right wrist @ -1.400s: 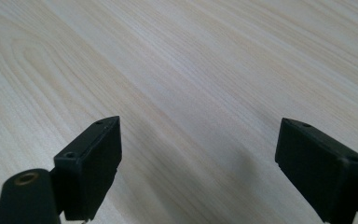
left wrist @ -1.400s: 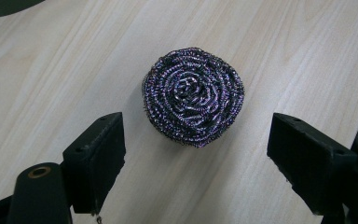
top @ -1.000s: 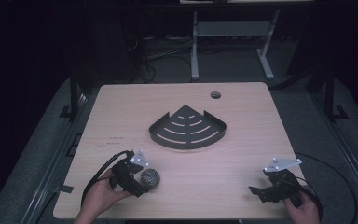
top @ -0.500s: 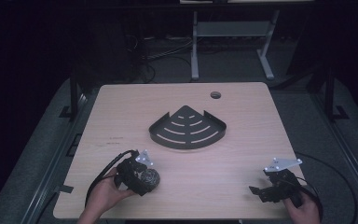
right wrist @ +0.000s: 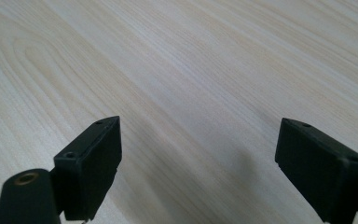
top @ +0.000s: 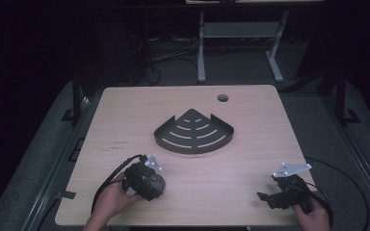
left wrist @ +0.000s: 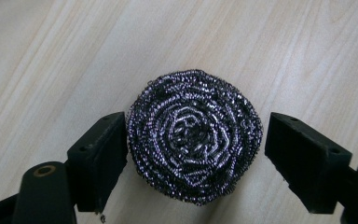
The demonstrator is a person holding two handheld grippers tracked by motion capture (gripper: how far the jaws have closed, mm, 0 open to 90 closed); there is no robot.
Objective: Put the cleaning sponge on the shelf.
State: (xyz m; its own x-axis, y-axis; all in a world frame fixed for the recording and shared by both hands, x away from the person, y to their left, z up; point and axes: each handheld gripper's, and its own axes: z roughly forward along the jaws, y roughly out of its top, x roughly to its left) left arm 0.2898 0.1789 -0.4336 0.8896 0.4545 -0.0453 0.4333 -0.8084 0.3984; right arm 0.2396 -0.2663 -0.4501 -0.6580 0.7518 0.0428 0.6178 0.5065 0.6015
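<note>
Round dark steel-wire scouring pad (left wrist: 195,136) lying flat on pale wood-grain surface (top: 250,159), near its front-left part. Seated squarely between the jaws of left hand-held gripper (left wrist: 193,154) in the left gripper view: left jaw touching or all but touching the pad's rim at 9 o'clock, right jaw standing just off the rim at 3 o'clock. Jaws spread to about the pad's width, not yet clamped.

No long axis on the pad: coiled, roughly circular, so closing line free in any direction. Pad centre slightly toward 12 o'clock of the line joining the two pads of the jaws; a small advance judged useful before closing.

In the high view, left hand-held gripper (top: 147,180) directly over the pad. Right hand-held gripper (top: 277,195) well apart at 3 o'clock of it, at the front-right edge, jaws wide over bare wood and holding nothing. Left hand clearly the nearer.

Black metal fan-shaped corner tray with slotted floor (top: 193,134) at mid-surface, toward 1 o'clock of the pad, apart from it. Judged the likely destination; path between appears unobstructed.
</note>
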